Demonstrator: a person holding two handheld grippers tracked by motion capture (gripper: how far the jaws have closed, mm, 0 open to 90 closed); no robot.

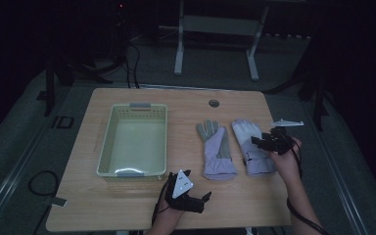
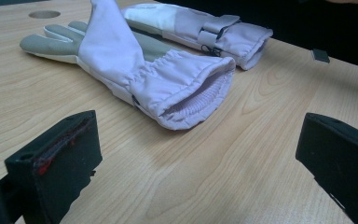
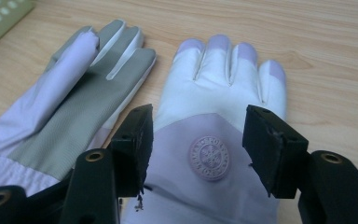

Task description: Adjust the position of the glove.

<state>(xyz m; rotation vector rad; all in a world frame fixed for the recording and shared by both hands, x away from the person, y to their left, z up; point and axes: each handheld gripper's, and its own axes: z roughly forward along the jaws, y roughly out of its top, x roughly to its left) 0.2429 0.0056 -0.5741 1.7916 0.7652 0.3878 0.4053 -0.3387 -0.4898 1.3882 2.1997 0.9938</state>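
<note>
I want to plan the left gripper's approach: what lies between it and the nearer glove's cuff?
Only bare wooden table lies between the open left gripper and the nearer glove, in the left gripper view.

From above, my room is dim: everything beyond the table sinks into near black, and the wood itself looks muted and slightly grainy. The basket floor carries a soft pale sheen, the brightest patch in that view. The grey plate on my left gripper also catches light. Nothing is sharp there; edges are soft, as in a low-resolution picture.

My two gripper views are far brighter and evenly lit, with only faint, soft shadows under the near glove. In the left gripper view my black jaws are blurred, too close for focus. In the right gripper view the round badge is crisp, no glare.
</note>
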